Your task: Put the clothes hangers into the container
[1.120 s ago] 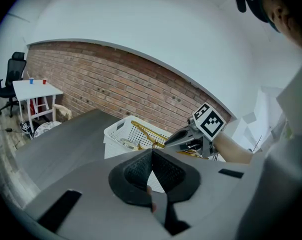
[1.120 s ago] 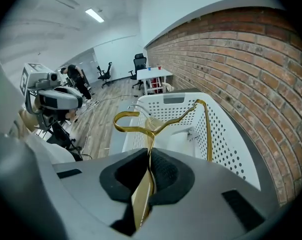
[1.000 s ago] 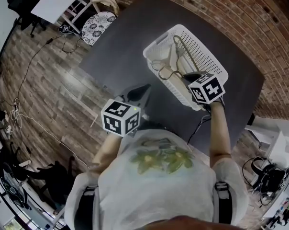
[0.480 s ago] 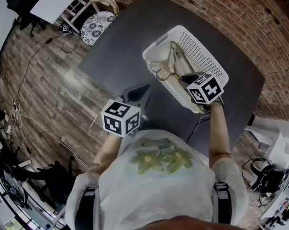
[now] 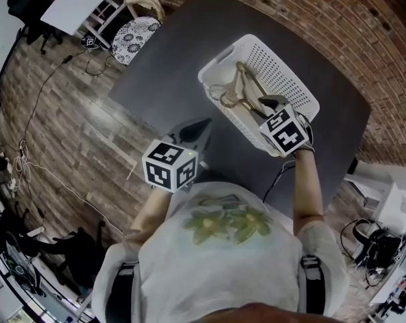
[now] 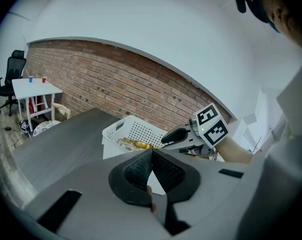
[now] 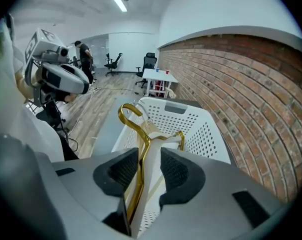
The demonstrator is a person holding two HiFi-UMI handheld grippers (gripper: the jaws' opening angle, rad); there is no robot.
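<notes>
A white perforated basket (image 5: 220, 59) stands on the dark table (image 5: 169, 66) and holds gold and pale clothes hangers (image 5: 242, 89). My right gripper (image 5: 270, 103) hovers over the basket's near end. Its jaws are opening, and a gold hanger (image 7: 141, 139) runs between them, close to the left pad, with its hook over the basket (image 7: 191, 121). My left gripper (image 5: 193, 130) sits low near the table's front edge, shut with nothing in it. The left gripper view shows the basket (image 6: 136, 131) and the right gripper (image 6: 173, 136) beyond its closed tips (image 6: 152, 153).
A brick wall (image 5: 337, 25) borders the table's far side. A chair with a floral cushion (image 5: 137, 31) and a white table (image 5: 82, 2) stand on the wooden floor to the left. Cables (image 5: 28, 160) trail across the floor.
My right gripper shifted slightly up and left over the basket and its jaws parted. The gold hanger sits farther into the basket. The left gripper stayed put.
</notes>
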